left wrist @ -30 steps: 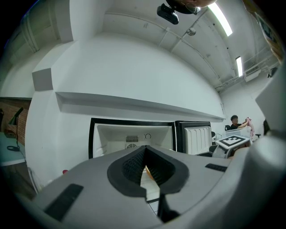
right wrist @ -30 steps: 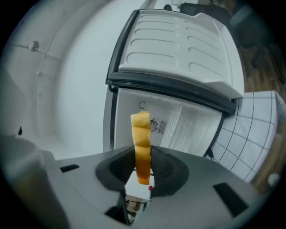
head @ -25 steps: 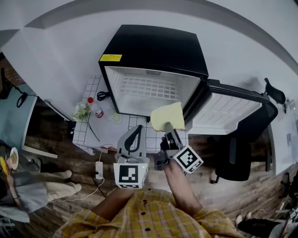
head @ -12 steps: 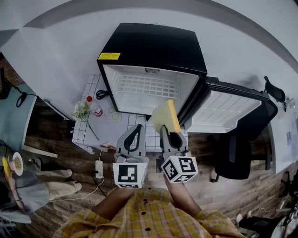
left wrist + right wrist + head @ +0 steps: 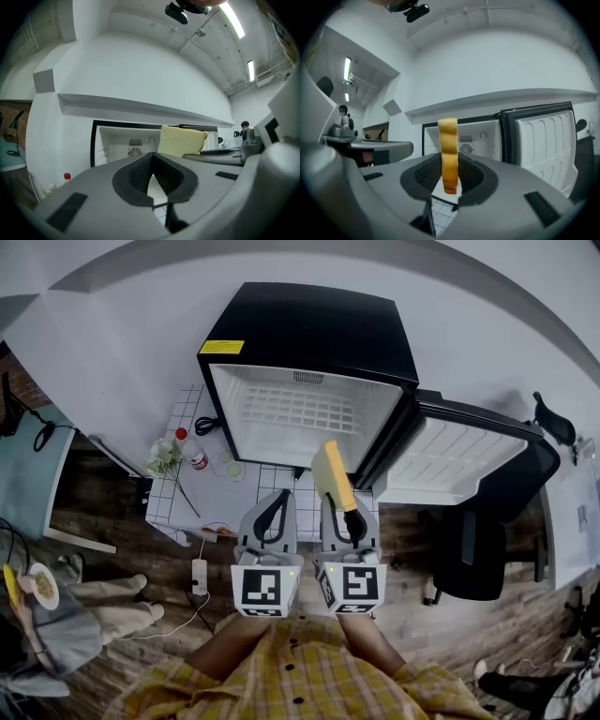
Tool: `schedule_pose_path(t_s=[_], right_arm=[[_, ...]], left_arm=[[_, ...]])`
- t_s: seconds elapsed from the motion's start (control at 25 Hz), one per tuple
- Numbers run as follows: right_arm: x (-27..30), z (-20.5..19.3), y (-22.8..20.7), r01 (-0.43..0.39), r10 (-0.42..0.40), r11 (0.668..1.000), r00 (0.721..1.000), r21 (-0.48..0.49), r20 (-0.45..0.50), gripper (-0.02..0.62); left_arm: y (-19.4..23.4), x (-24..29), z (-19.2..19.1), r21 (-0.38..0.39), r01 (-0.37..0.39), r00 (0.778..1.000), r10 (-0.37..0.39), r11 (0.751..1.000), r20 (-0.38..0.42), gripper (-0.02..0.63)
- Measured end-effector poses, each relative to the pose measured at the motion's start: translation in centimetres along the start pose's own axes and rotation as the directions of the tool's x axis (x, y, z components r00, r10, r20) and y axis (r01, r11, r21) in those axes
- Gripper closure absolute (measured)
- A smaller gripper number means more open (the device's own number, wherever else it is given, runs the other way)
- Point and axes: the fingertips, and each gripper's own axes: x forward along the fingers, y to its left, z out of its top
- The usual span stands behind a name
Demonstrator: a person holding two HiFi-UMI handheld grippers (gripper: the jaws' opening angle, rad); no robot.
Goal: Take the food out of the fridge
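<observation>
Head view — left gripper point(image 5: 277, 498) closed on nothing, level beside the right. Right gripper point(image 5: 347, 512) pinches the bread slice point(image 5: 332, 472) by its lower crust edge; the slice stands on edge, outside the open fridge point(image 5: 309, 329). Probably light, soft and crushable — grip gently, near the crust.

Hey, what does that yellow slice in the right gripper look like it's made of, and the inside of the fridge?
Yellow slice: looks like soft foam or sponge, matte, darker orange along one edge like a crust; possibly toy food. Fridge lining: appears to be white moulded plastic, smooth with an even, slight sheen.
</observation>
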Motion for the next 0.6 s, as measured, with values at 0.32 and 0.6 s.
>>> schedule_pose_path(t_s=[0.32,0.6], right_arm=[[-0.32,0.33,0.77,0.005,-0.005,0.999,1.0,-0.048,0.001,0.505],[-0.4,0.78,0.45,0.008,-0.008,0.999,1.0,-0.034,0.018,0.505]], left_arm=[[-0.34,-0.48,-0.54,0.002,0.008,1.0,-0.008,1.0,-0.011,0.601],[-0.74,-0.33,-0.65,0.014,0.017,1.0,-0.017,1.0,-0.01,0.601]])
